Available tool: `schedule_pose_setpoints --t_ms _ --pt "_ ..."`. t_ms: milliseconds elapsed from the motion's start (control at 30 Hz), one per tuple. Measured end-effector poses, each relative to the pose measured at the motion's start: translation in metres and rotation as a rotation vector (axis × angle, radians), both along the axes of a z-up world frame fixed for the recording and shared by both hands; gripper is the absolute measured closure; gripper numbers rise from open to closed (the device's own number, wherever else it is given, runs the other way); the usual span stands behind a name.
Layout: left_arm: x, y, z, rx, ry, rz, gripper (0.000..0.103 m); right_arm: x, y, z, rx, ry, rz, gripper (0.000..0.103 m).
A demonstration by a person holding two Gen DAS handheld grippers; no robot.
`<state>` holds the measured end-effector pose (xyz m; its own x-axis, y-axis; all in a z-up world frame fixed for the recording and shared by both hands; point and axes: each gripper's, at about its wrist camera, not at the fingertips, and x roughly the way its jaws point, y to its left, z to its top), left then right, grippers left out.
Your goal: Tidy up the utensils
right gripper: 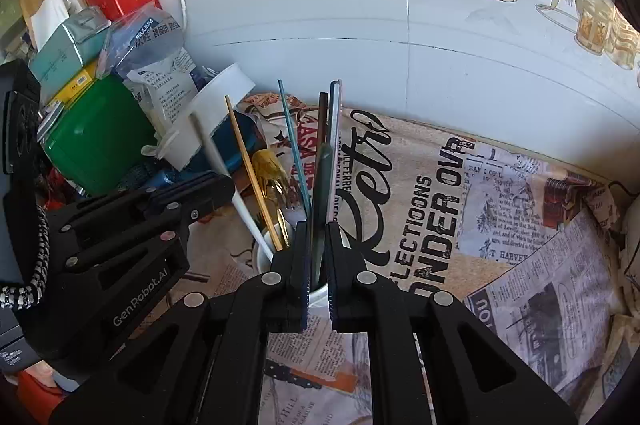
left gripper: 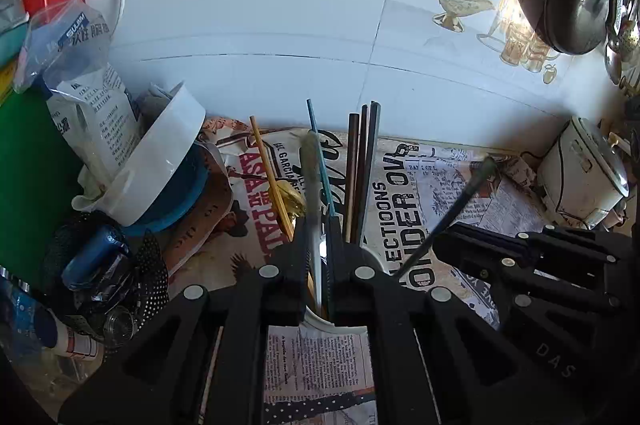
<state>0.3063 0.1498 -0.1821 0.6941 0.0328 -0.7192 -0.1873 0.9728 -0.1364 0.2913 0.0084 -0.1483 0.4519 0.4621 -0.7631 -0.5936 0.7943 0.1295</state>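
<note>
white porcelain first, in the left wrist view: a white cup on the newsprint-patterned cloth, right under the left gripper. already stocked with a gold chopstick, a gold fork, a blue chopstick and dark chopsticks, all upright or leaning. fingers pressed almost together, pinching a white-handled utensil that points down into the cup mouth; lower end hidden behind the jaws. off to the right, the right gripper, clamping a dark-handled utensil that slants upward. then the right wrist view: same cup, low and centre-left, half hidden by the right gripper, whose fingers sit close on the dark-handled utensil, tip seemingly over or just inside the rim, cannot tell which. to the left, the left gripper with the white handle angled into the cup beside the gold pieces. judged as the placing step: both utensils brought to the cup, not yet let go. next, probably: lower each until the end rests on the cup's bottom, spread the fingers, then lift straight out without snagging the neighbouring chopsticks or tipping the cup.
</note>
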Motion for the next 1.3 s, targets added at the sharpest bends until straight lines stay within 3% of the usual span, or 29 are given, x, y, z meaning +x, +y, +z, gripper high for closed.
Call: schedule_pose_setpoints --t_ms 133,300,467,700,800,867,900,967,1100,1133,1233,1300 --pt "-0.008 -0.008 0.012 0.017 -0.015 0.013 0.089 -0.007 -0.014 0.014 0.023 -0.022 0.020 0.083" --pt "-0.033 -0.027 0.046 0.043 -0.084 0.046 0.077 -0.025 -0.048 0.048 0.048 -0.117 0.037 0.083" --pt "-0.077 -0.056 0.093 0.053 -0.206 0.075 0.074 -0.053 -0.088 0.090 0.123 -0.206 0.072 0.083" --pt "-0.155 -0.093 0.157 0.105 -0.403 0.058 0.067 -0.126 -0.132 0.147 0.242 -0.371 0.119 0.083" --pt "-0.192 -0.105 0.173 0.145 -0.480 0.029 0.059 -0.161 -0.142 0.160 0.269 -0.441 0.105 0.083" --pt "-0.216 -0.111 0.180 0.184 -0.520 0.027 0.048 -0.182 -0.145 0.164 0.279 -0.471 0.084 0.082" --pt "-0.225 -0.113 0.182 0.198 -0.535 0.026 0.045 -0.192 -0.148 0.163 0.285 -0.483 0.075 0.078" --pt "-0.243 -0.115 0.183 0.218 -0.554 0.020 0.027 -0.204 -0.148 0.163 0.289 -0.499 0.058 0.067" --pt "-0.274 -0.114 0.182 0.219 -0.574 -0.001 0.010 -0.231 -0.148 0.159 0.287 -0.552 0.002 0.047" --pt "-0.280 -0.114 0.181 0.226 -0.581 0.003 0.004 -0.237 -0.147 0.158 0.285 -0.564 -0.011 0.037" --pt "-0.296 -0.111 0.176 0.239 -0.592 0.020 0.001 -0.253 -0.151 0.156 0.307 -0.579 -0.043 0.010" --pt "-0.303 -0.107 0.173 0.229 -0.587 0.015 0.001 -0.264 -0.154 0.156 0.325 -0.599 -0.064 0.004"
